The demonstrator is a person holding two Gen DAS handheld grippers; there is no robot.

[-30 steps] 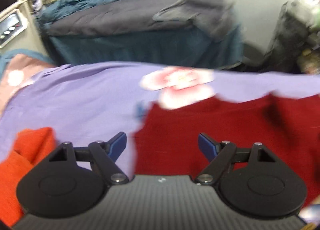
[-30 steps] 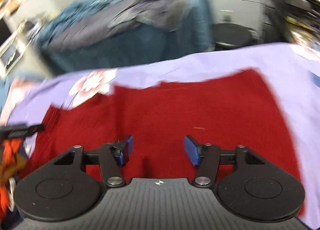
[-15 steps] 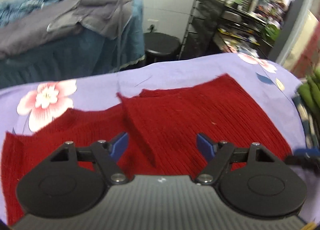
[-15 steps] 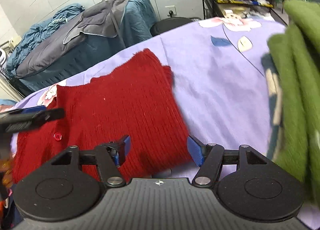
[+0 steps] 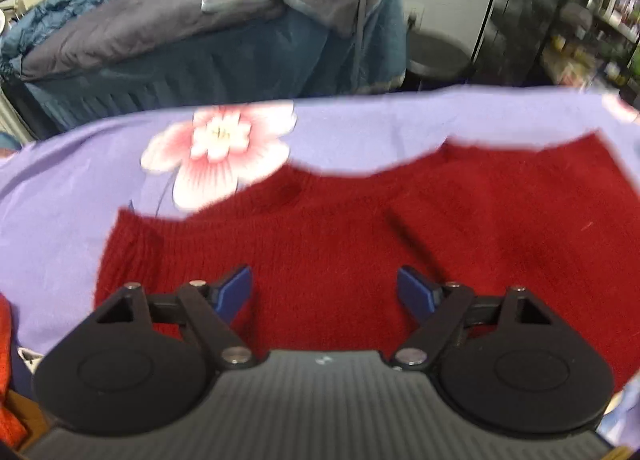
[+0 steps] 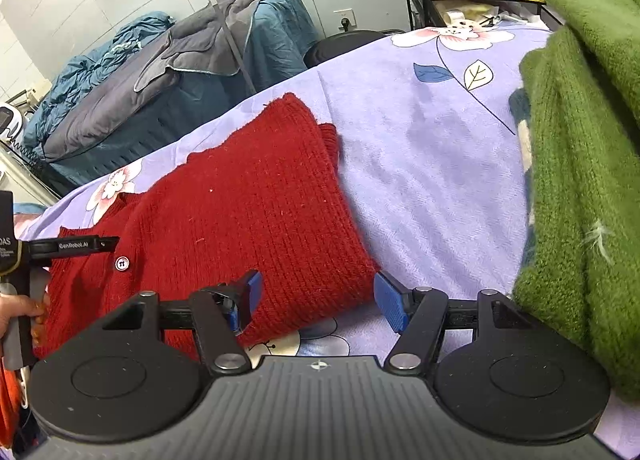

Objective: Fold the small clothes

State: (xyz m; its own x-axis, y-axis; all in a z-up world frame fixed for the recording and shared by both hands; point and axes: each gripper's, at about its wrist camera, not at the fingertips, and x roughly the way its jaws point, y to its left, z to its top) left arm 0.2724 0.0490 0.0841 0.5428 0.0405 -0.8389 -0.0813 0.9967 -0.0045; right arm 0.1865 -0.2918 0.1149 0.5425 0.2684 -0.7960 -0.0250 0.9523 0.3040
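While the red knitted cardigan (image 6: 248, 212) lies flat on the lilac flowered sheet (image 6: 432, 164) covering the surface, both grippers hang just above it with nothing between their pads. Left gripper (image 5: 324, 292): jaws opening, over the garment's middle near the neckline, empty. Right gripper (image 6: 316, 296): spread wide, straddling the lower right corner of the knit, not pressing on it. One side looks already folded over, making a raised edge right of centre in the left view; likely the spread keeps the garment square for the next fold. A green knit (image 6: 580, 180) is heaped at the right edge, cut off by the frame. Orange fabric (image 5: 8, 372) shows only as a sliver at lower left. Left view is blurred; sleeves and hem cannot be traced.
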